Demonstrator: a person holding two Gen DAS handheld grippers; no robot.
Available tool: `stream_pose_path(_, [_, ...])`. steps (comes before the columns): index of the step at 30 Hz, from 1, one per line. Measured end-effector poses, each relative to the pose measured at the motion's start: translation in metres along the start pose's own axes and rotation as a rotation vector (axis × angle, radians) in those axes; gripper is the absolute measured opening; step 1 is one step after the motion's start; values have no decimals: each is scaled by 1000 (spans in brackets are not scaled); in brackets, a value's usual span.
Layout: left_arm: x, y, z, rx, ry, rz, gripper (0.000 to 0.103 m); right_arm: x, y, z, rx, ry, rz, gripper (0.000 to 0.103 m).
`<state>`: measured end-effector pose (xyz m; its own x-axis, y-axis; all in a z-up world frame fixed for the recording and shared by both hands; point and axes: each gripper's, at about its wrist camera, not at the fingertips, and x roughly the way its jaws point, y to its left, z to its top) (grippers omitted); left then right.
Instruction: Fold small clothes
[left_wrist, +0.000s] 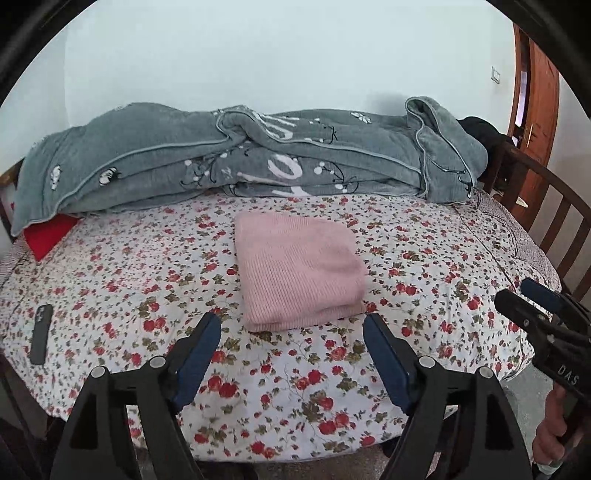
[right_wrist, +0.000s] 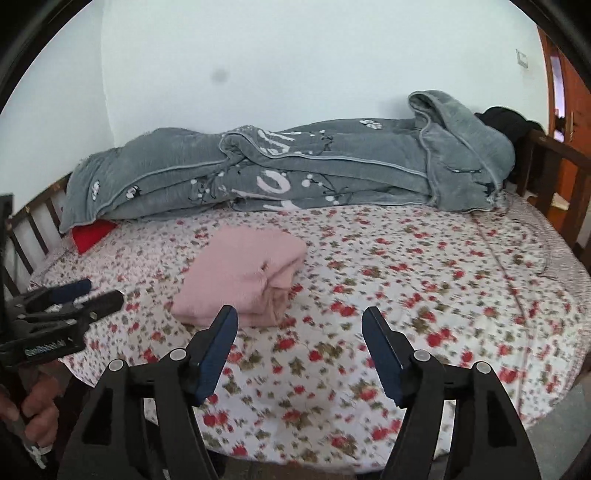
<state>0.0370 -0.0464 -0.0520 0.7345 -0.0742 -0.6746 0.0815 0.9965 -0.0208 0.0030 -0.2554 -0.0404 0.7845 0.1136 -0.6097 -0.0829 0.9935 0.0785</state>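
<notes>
a pink sweater (left_wrist: 299, 271) lies folded into a neat, thick square on the bed (left_wrist: 424, 266), about in the middle of the flowered sheet and closer to the front edge than to the back. its folded layers show along the side that faces the front edge. nothing touches it. the left gripper (left_wrist: 291, 328) hangs over the front edge of the bed with its two blue fingers spread wide, and nothing is between them. the sweater sits just past its fingertips, apart from them. the right gripper (right_wrist: 300, 323) is also over the front edge, off to the right of the sweater, and its jaws are spread wide too with only the sheet showing in the gap. each gripper can be seen from the other one's camera, out at the side, held by a hand (right_wrist: 38, 406) low down by the bed's front edge. a big grey blanket (left_wrist: 240, 155) with white marks is bunched up all along the back edge of the bed, against the pale wall. a red thing (left_wrist: 50, 234) pokes out from under the blanket near the back left corner. a dark phone (left_wrist: 40, 334) lies flat on the sheet near the left edge. something black (right_wrist: 506, 122) sits at the back right corner by the wooden bed rail (left_wrist: 554, 206). a brown door (left_wrist: 535, 96) is past the right edge.
</notes>
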Motion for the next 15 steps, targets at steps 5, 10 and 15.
stream_pose_path(5, [-12, -9, -7, -8, 1, 2, 83, -19, -2, -9, -17, -25, -27, 94])
stream_pose_path(10, [-16, -14, -11, -17, -12, 13, 83, -24, -6, -15, -10, -20, -46, 95])
stream_pose_path(15, [-16, -12, -10, -25, -13, -4, 83, -28, -8, -16, 6, -20, -37, 95])
